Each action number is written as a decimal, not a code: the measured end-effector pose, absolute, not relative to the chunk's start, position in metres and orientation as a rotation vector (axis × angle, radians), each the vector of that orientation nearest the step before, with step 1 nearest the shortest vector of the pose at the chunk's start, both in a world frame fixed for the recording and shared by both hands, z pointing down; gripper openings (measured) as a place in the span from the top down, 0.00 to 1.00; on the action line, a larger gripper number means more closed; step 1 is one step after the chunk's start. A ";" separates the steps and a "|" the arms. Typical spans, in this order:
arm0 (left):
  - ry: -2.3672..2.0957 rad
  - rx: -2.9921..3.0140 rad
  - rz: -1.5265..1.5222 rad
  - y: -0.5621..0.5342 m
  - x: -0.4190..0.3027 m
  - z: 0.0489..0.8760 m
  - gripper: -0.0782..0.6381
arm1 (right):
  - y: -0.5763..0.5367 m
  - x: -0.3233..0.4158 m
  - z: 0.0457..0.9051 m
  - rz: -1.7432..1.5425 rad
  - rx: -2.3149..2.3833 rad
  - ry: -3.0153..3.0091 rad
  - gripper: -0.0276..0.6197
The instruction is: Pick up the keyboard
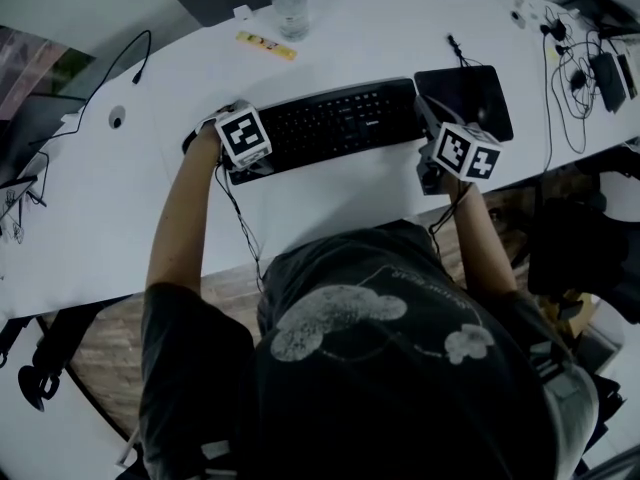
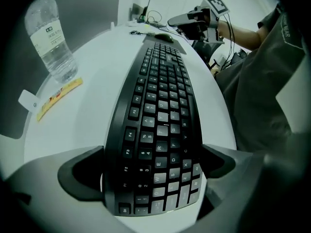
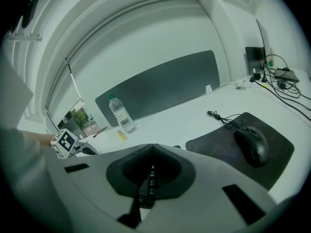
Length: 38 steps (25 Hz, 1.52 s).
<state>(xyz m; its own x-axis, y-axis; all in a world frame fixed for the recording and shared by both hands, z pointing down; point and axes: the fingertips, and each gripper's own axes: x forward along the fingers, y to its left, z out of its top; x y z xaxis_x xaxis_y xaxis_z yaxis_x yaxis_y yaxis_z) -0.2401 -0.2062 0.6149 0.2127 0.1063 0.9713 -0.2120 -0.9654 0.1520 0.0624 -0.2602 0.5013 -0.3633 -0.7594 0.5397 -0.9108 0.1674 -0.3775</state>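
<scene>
Keys are facing up on the long black keyboard [image 1: 340, 118], which is lying flat on the white bench [image 1: 350, 203] in front of the person. The 2 grippers are sitting at its 2 ends. I am guessing this is so that a long thing like this is not tipping when it is going up.

The left gripper [image 2: 153, 152] is reaching over the left end. Its fingers [image 2: 85, 155] are spread wide, the keyboard is filling the space between them, and they are looking like they are squeezing its front and back edges.

The right gripper [image 3: 153, 146] is sitting at the right end, beside the mouse pad [image 3: 218, 142]. Its fingers [image 3: 204, 165] are closed tip to tip and holding nothing. Only a thin line of keys is showing through the hollow between them.

The keyboard is looking hard, smooth and a bit curved, with small square keys. The bench is looking smooth and slippery. The mouse pad is looking dull and flat, and a round mouse [image 3: 252, 147] is resting on it.
</scene>
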 end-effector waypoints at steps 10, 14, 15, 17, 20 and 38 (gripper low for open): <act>0.019 2.021 1.812 -0.172 -0.240 0.620 0.07 | -0.263 0.053 0.501 0.974 1.596 -2.224 0.97; 0.003 2.033 1.834 -0.176 -0.237 0.623 0.07 | -0.262 0.049 0.501 0.963 1.583 -2.228 0.97; 0.000 2.036 1.837 -0.177 -0.237 0.623 0.07 | -0.261 0.048 0.500 0.958 1.582 -2.229 0.97; -0.013 2.044 1.847 -0.180 -0.237 0.624 0.07 | -0.261 0.049 0.499 0.946 1.581 -2.230 0.97; -0.042 2.064 1.864 -0.183 -0.236 0.624 0.07 | -0.260 0.050 0.497 0.933 1.582 -2.233 0.97; -0.367 2.141 2.028 -0.183 -0.239 0.605 0.08 | -0.257 0.043 0.490 0.767 1.474 -2.272 0.97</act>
<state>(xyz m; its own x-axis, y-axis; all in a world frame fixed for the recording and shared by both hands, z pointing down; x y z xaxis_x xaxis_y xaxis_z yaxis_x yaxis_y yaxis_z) -0.2394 -0.1826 0.6049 0.0451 -0.0614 0.9971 -0.2924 -0.9552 -0.0456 0.0432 -0.2574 0.4904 -0.4132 -0.7356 0.5368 -0.9105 0.3216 -0.2601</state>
